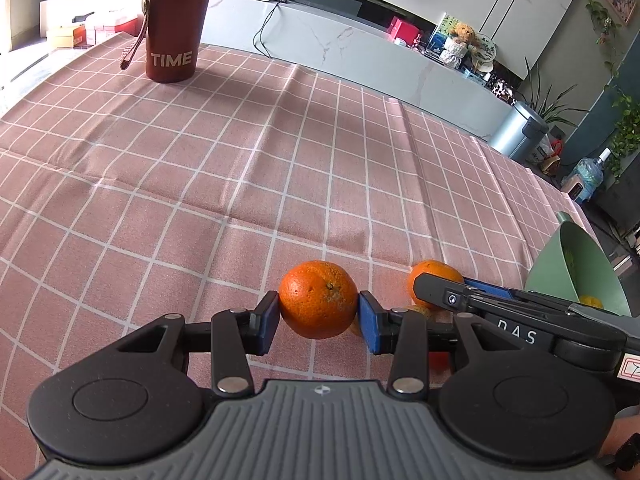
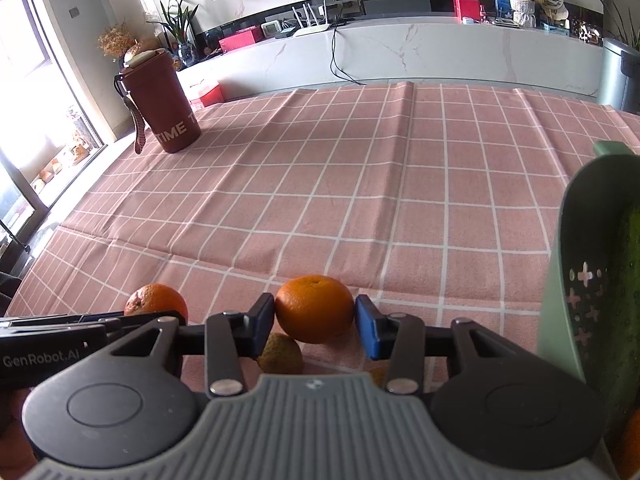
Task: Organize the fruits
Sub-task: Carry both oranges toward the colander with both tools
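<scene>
My left gripper [image 1: 318, 312] is shut on an orange [image 1: 318, 299], held just above the pink checked tablecloth [image 1: 240, 160]. My right gripper [image 2: 315, 320] is shut on a second orange [image 2: 315, 308]. In the left wrist view the right gripper [image 1: 440, 288] reaches in from the right with its orange [image 1: 430, 272]. In the right wrist view the left gripper's orange [image 2: 156, 299] shows at the left. A smaller yellowish fruit [image 2: 280, 354] lies on the cloth under the right gripper. A green basket [image 2: 576, 280] stands at the right and holds a dark green fruit [image 2: 628, 280].
A brown tumbler marked TIME [image 1: 174, 20] stands at the far left of the table, and it shows in the right wrist view [image 2: 160, 100]. The green basket [image 1: 576, 264] sits near the table's right edge. A marble cabinet [image 2: 400, 52] lies beyond the table.
</scene>
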### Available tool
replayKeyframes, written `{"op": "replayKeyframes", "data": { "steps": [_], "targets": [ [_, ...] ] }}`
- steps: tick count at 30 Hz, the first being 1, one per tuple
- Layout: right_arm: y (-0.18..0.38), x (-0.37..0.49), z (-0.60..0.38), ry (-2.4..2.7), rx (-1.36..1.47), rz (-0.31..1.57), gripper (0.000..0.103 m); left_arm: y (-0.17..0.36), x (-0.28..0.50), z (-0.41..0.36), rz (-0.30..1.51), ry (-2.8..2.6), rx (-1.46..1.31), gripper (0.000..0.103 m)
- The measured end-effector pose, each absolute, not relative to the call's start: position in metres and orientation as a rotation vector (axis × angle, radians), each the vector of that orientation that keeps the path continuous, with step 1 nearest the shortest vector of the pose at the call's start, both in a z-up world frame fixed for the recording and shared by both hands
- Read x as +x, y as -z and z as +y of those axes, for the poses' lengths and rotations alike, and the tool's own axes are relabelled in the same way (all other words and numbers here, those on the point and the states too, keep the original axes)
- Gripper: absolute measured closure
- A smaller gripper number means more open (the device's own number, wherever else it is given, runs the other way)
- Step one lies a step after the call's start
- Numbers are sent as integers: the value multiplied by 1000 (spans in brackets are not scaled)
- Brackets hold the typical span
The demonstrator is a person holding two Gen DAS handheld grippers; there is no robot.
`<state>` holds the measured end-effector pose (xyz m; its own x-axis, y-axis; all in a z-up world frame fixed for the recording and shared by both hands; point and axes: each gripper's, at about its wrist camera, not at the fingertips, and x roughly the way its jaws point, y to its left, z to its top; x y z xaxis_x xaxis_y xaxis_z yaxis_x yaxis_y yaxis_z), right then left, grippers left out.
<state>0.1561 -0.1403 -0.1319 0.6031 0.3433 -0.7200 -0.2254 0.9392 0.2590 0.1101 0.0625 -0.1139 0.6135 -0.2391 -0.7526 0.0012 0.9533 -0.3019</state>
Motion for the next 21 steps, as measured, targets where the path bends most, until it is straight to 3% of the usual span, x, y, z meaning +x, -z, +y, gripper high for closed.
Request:
{"op": "replayKeyframes", "data": {
  "steps": [21],
  "targets": [
    [62,103,-188,-311,89,790,63,60,84,17,840,271,-287,56]
  ]
}}
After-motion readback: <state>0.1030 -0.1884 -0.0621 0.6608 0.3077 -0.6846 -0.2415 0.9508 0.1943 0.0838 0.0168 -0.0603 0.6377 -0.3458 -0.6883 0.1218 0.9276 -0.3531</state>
